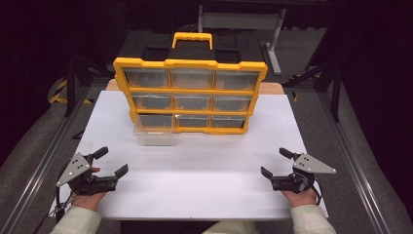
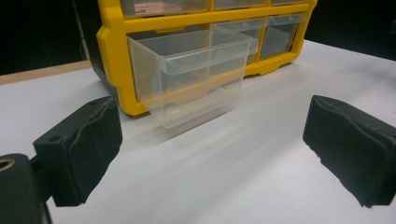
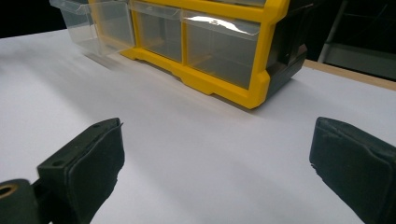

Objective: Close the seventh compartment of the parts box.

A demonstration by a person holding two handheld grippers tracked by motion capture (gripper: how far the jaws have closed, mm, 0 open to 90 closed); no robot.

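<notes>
Near the front edge of the white desk point(image 1: 195, 190), the left gripper point(image 1: 111, 161) and the right gripper point(image 1: 276, 161) rest with fingers apart, holding nothing. Farther away, one clear drawer point(image 2: 191, 74) sticks out of the bottom-left slot of the yellow organizer point(image 1: 190, 63). It seems no grasp has started; the next move probably needs a reach forward to this drawer.

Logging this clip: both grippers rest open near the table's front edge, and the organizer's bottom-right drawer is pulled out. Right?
Not quite. The pulled-out clear drawer is the bottom-left one of the yellow organizer, as the high view shows. Otherwise correct: the left gripper and right gripper rest open near the table's front edge.
</notes>
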